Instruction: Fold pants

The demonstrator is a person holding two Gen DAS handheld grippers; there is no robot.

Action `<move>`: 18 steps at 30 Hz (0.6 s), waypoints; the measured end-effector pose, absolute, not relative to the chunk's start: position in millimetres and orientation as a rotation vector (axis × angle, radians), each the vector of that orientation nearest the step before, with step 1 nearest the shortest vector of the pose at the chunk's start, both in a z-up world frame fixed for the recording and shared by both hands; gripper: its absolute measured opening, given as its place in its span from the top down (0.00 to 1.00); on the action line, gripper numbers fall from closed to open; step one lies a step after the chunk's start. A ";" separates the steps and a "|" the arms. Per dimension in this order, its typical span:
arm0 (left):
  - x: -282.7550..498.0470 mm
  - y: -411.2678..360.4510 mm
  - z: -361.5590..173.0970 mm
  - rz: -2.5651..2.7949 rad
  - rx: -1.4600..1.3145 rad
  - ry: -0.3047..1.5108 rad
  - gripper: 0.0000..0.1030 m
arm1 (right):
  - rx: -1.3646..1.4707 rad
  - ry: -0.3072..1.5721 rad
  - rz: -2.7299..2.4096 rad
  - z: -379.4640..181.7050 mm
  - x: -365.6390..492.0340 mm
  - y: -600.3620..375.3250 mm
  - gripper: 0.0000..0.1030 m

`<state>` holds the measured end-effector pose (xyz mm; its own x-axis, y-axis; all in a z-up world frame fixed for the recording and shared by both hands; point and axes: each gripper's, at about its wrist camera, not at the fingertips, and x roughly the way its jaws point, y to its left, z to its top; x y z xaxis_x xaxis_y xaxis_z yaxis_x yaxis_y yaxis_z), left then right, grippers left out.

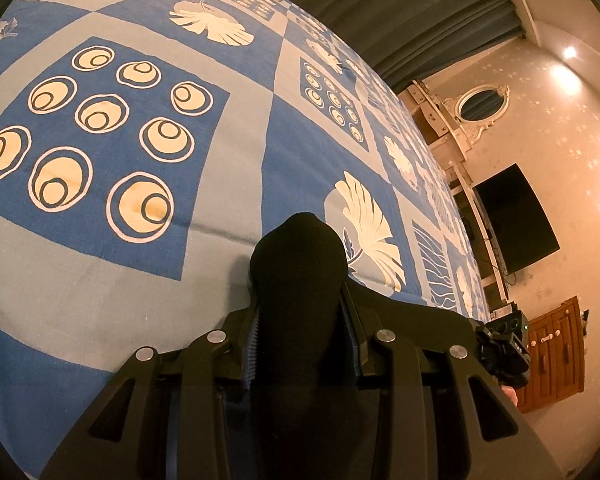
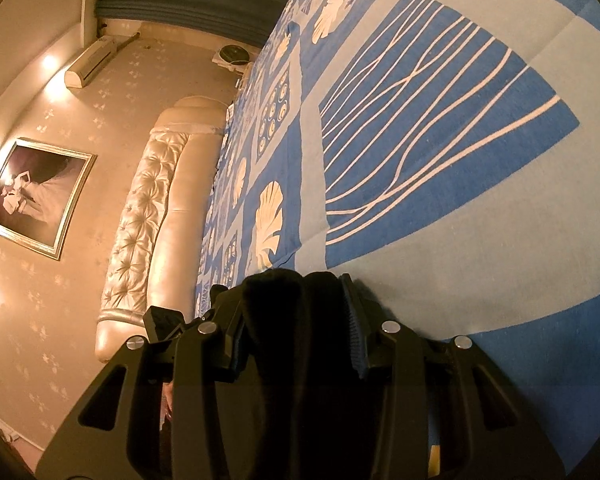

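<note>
Left hand-held gripper (image 1: 300,280): black frame, blue ribbed pads, jaws drawn in partway and clamped on a thick bunch of black cloth, the pants (image 1: 300,320). The cloth fills the gap between the pads and bulges out past the fingertips in a rounded lump. It hangs just over the bed sheet (image 1: 100,272); whether it touches the sheet cannot be told from this view.

Right hand-held gripper (image 2: 296,292): same build, jaws likewise partway closed and pressed on a dark fold of the pants (image 2: 284,340), which rises between the pads and reaches down toward the camera. The right pad's blue ribs show at the cloth's edge.

The other gripper's black body (image 1: 504,352) shows at the right edge of the left view, low over the bed's side.

Bed sheet, across both views: blue and pale grey squares, printed with cream ringed ovals (image 1: 100,140), white feathery leaves (image 1: 368,232), shells (image 2: 268,216) and wavy white lines (image 2: 420,140). It lies flat with light creases.

Beyond the bed, left view: a dark screen (image 1: 516,220) on the wall, a wooden cabinet (image 1: 556,352), an oval mirror (image 1: 480,104) in a white frame, grey curtains (image 1: 420,12).

Beyond the bed, right view: a padded cream headboard (image 2: 160,208), a framed picture (image 2: 36,196), a wall air conditioner (image 2: 92,60), warm spot lamps on patterned wallpaper.
</note>
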<state>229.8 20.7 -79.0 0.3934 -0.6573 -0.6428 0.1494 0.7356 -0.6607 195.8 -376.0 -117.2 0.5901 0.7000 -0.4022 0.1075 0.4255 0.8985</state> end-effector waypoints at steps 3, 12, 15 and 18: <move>229.9 20.3 -79.0 -0.547 -0.557 1.051 0.67 | 1.096 0.885 0.440 -118.0 193.3 -375.6 0.63; 233.7 18.0 -80.0 -0.553 -0.549 1.054 0.66 | 1.112 0.866 0.439 -119.6 189.9 -374.6 0.63; 234.0 17.6 -80.1 -0.554 -0.549 1.054 0.66 | 1.116 0.862 0.440 -121.1 189.0 -374.8 0.63; 235.4 17.1 -80.9 -0.556 -0.552 1.054 0.66 | 1.118 0.860 0.440 -121.9 188.6 -375.4 0.63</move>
